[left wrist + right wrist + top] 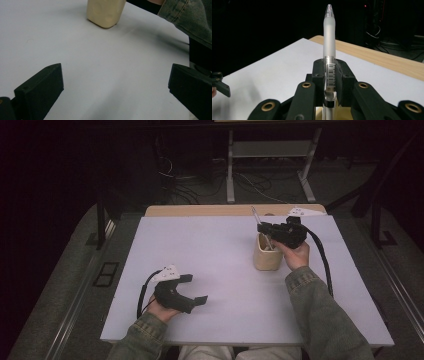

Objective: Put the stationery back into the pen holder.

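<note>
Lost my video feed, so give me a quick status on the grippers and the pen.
Right gripper shut on pen, over the beige cup. Left gripper open, resting on the white table. Nothing in the way.

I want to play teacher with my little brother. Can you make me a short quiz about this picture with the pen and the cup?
1. True or false: the right tongs are shut on the pen.
2. Which thing is right below the pen? A) the beige cup B) a plate C) a book
3. Fill in: the left tongs are ____, with nothing between them.

Key: 1 true. 2 A. 3 open.
</note>
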`<state>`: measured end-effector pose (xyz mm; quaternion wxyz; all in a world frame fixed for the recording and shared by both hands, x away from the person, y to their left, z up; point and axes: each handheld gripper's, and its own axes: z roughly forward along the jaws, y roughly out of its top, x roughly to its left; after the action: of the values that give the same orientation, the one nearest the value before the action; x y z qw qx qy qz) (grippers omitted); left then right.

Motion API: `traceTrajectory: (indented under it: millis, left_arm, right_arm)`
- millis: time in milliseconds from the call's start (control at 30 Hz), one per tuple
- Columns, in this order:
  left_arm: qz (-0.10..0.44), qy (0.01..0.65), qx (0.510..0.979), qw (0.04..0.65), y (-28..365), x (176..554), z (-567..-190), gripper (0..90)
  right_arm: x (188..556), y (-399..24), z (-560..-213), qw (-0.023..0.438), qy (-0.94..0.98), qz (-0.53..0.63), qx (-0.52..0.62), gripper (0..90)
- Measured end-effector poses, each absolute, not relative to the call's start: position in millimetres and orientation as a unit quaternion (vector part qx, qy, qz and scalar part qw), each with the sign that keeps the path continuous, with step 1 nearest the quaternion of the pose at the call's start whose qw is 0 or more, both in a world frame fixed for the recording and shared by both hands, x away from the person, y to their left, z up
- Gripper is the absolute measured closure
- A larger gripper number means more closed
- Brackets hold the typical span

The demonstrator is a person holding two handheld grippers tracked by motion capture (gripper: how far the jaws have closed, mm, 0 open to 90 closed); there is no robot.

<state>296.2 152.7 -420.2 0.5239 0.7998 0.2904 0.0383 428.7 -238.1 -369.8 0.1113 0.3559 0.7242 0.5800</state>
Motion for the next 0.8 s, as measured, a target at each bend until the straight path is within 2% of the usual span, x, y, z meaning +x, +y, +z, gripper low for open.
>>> traceTrajectory:
  millis: [200,400,567,800]
  left_arm:
    - [0.040,0.290,0.801,0.523,152.6,296.2,-420.3,0.0]
    - [0.038,0.292,0.801,0.522,152.2,296.0,-420.6,0.0]
    - [0.039,0.291,0.801,0.522,152.5,296.0,-420.4,0.0]
    - [0.033,0.292,0.801,0.521,152.0,295.8,-420.6,0.0]
  right_arm:
    - [427.1,-241.8,-376.6,0.104,0.727,0.572,0.365,77.2]
    - [421.4,-245.0,-376.7,0.109,0.738,0.553,0.372,66.0]
    - [412.5,-249.7,-368.5,0.112,0.744,0.543,0.374,54.3]
    - [396.3,-257.5,-360.0,0.105,0.757,0.521,0.380,31.4]
